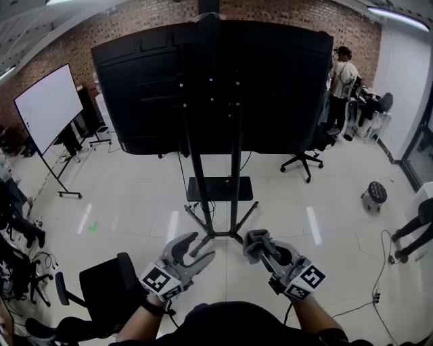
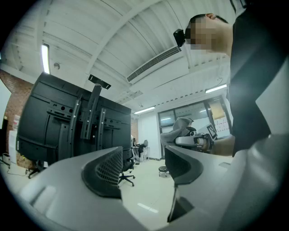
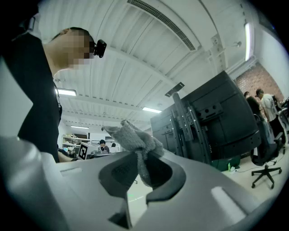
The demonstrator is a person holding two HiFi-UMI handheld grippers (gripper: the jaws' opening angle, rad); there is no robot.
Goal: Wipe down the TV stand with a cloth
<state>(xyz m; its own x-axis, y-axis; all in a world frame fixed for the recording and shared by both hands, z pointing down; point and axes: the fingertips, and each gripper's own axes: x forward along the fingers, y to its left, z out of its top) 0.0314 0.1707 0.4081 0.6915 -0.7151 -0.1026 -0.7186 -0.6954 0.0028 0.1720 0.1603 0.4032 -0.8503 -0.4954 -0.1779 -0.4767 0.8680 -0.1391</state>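
The right gripper is clamped on a grey cloth that bunches up above its jaws, held near the base of the TV stand. The left gripper is beside it, jaws apart and empty.

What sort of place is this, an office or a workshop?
Probably an open-plan office or lab: a rolling whiteboard, a swivel office chair, and a big screen on a TV stand, before a brick wall.
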